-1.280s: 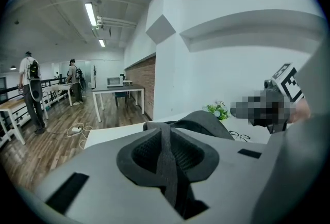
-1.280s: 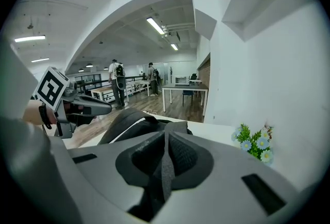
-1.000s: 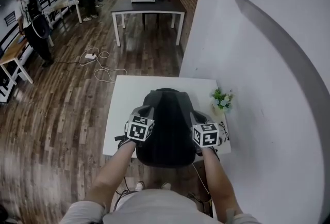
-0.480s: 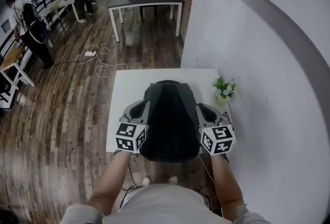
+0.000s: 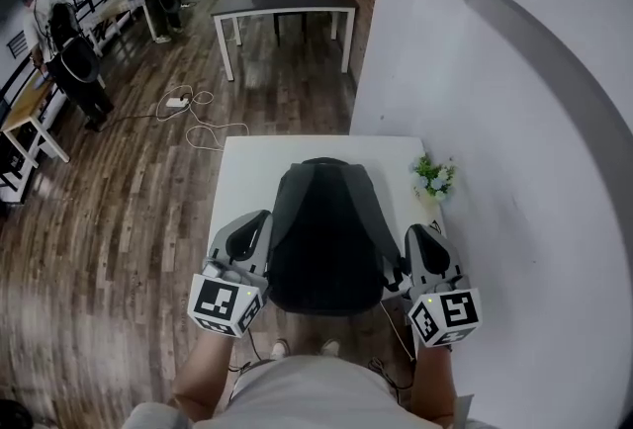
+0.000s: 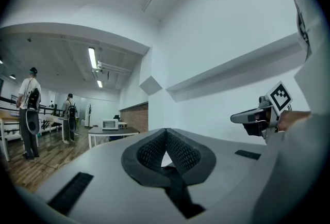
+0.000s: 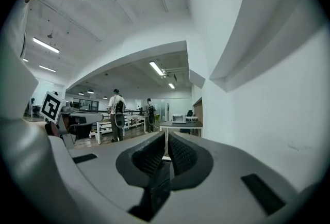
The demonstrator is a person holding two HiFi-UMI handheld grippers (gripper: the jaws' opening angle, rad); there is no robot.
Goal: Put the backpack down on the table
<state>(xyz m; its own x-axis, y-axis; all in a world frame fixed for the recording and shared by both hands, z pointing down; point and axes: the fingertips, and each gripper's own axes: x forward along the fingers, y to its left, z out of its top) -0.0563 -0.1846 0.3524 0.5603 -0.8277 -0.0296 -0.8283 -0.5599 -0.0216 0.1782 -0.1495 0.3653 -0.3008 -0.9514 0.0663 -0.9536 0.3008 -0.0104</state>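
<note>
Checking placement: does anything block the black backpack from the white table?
Nothing visible does: the black fabric backpack already lies on the white rectangular table, with the green potted plant apart at its right edge.

The backpack (image 5: pixel 326 239) is dark grey to black, with a rounded top and a darker panel running down its middle between lighter grey side strips. It lies flat on the table (image 5: pixel 247 170), lengthwise, its rounded top pointing at the far edge and its broad lower end reaching just past the near edge. The table is white and rectangular. The backpack sits about midway across it, with bare white top showing on both sides and along the far edge.
</note>
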